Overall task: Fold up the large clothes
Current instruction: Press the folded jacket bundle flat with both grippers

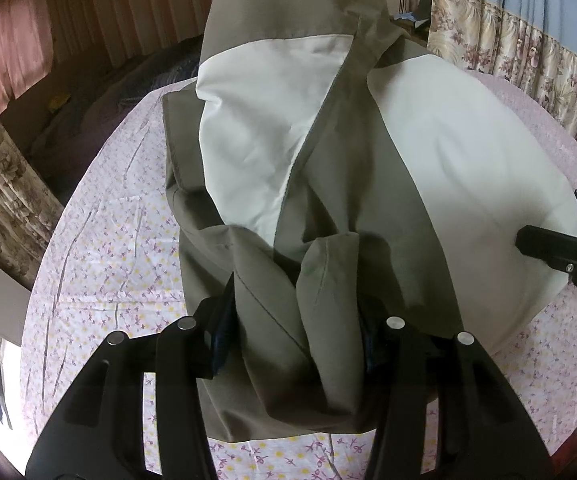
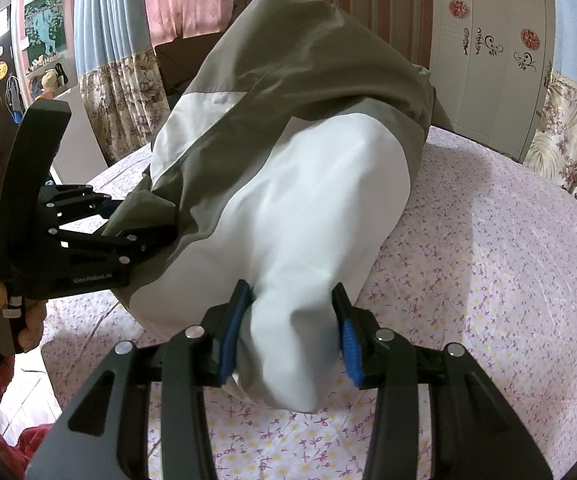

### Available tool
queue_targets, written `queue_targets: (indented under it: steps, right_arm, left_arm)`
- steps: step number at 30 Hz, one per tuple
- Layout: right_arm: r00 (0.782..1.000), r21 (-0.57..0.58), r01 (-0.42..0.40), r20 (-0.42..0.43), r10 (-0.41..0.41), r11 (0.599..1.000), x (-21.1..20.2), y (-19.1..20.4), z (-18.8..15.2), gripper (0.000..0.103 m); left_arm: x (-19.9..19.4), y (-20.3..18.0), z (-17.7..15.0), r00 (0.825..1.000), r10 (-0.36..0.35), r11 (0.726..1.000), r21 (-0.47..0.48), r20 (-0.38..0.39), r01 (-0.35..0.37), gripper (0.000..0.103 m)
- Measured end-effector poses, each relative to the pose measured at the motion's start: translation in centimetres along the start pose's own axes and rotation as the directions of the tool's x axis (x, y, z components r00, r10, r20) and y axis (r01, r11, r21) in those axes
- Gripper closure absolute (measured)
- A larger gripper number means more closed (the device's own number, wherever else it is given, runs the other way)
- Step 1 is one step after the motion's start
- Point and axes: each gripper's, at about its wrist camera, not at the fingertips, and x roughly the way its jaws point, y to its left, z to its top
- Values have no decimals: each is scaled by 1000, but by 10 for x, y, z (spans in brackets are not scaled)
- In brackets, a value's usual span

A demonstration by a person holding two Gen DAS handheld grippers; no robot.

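A large olive and white jacket [image 1: 328,140] is held up off the bed, its far end rising toward the top of the view. My left gripper [image 1: 294,312] is shut on a bunched olive fold near its lower edge. The right wrist view shows the same jacket [image 2: 288,160] draping down, with my right gripper [image 2: 291,300] shut on a white corner between its blue pads [image 2: 230,340]. The left gripper [image 2: 156,236] shows at the left there, clamped on olive cloth. The right gripper [image 1: 548,248] pokes in at the right edge of the left wrist view.
A pink floral sheet [image 2: 488,280] covers the bed [image 1: 108,260] under the jacket. A person's hand [image 2: 28,320] grips the left tool's handle. A white wardrobe [image 2: 488,60] stands behind, flowered curtains [image 1: 508,40] hang around, and dark furniture [image 1: 88,120] sits beyond the bed.
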Motion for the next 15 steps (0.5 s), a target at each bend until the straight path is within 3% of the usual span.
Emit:
queue_targets:
  steps: [15]
  right_arm:
    - [1000, -13, 11, -3, -11, 1000, 0, 2, 0, 61]
  left_arm:
    - [-1, -4, -1, 1000, 24, 999, 23, 5, -24, 55]
